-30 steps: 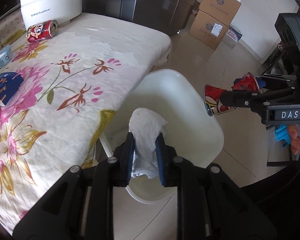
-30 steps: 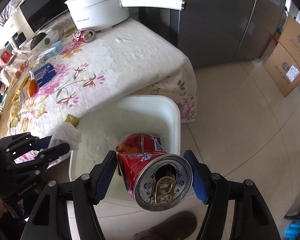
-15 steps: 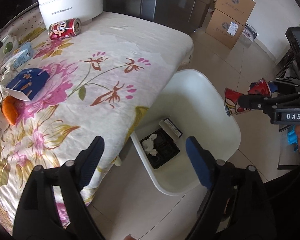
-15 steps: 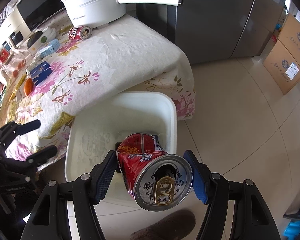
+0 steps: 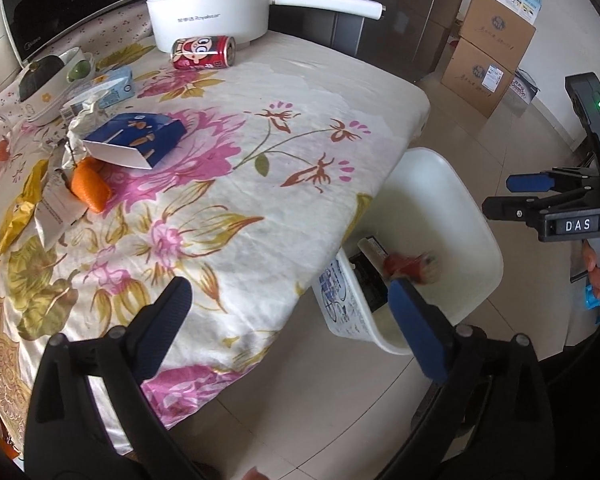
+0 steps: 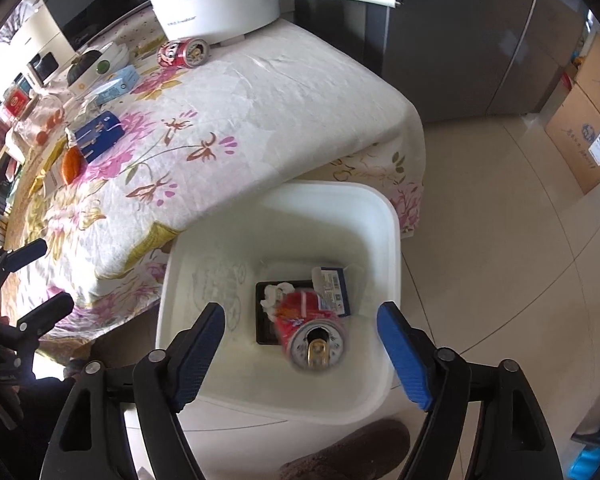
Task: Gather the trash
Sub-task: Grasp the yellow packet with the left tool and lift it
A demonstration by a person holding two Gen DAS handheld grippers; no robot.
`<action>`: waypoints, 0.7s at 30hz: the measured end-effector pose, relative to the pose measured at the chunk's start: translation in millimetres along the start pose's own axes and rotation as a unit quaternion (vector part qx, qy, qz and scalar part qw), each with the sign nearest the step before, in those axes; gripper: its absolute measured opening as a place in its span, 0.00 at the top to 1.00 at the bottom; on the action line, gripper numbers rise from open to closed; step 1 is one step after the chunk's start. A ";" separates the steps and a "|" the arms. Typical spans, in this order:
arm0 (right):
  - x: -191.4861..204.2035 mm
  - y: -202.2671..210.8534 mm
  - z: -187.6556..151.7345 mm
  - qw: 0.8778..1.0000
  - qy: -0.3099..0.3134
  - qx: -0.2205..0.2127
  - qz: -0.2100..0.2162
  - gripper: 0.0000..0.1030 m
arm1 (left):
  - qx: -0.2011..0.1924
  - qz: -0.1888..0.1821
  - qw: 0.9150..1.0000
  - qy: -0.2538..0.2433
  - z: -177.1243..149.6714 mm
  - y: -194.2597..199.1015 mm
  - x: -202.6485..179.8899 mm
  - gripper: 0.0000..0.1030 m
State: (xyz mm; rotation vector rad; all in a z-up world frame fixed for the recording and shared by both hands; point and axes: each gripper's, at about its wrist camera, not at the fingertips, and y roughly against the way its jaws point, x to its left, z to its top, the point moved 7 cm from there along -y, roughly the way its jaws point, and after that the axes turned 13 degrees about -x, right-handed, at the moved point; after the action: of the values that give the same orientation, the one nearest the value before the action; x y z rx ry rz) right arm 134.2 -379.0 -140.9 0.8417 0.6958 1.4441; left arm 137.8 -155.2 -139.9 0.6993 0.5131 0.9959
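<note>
Floral cloth [image 5: 236,128] covers the table beside a white bin [image 6: 388,216] on tiles; both hand-held grippers [image 5: 284,312] [image 6: 300,344] released.

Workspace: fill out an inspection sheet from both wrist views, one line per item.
Surface: table under a floral tablecloth; tiled floor beside it.
Job's things: white bin on the floor at the table corner, holding a red can, blurred, a black tray, a tissue and a blue carton. Second red can lies on the table.
Clutter: blue box, orange wrapper, white electric pot.
Grippers: left gripper and right gripper, jaws open, both empty.
Cables: nothing seen.
Surroundings: cardboard boxes, grey fridge.
</note>
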 end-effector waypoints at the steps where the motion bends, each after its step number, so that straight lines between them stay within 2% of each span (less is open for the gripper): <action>1: 3.3 -0.7 0.6 1.000 0.003 0.000 0.001 0.21 | -0.001 0.003 1.000 0.002 -1.1 2.0 4.0 0.04; 11: 31.5 -7.9 8.1 1.000 0.027 0.004 0.001 0.19 | 0.000 0.034 0.999 0.027 -14.0 18.8 46.0 0.03; 21: 84.9 -15.1 36.1 0.999 0.046 -0.008 0.021 0.18 | 0.003 0.091 0.993 0.077 -20.2 34.0 123.7 0.03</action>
State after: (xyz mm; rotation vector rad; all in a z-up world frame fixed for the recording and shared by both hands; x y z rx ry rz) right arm 175.2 -296.2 -126.4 0.7861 0.7392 1.5309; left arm 161.3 -27.5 -138.0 0.6857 0.5944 1.2268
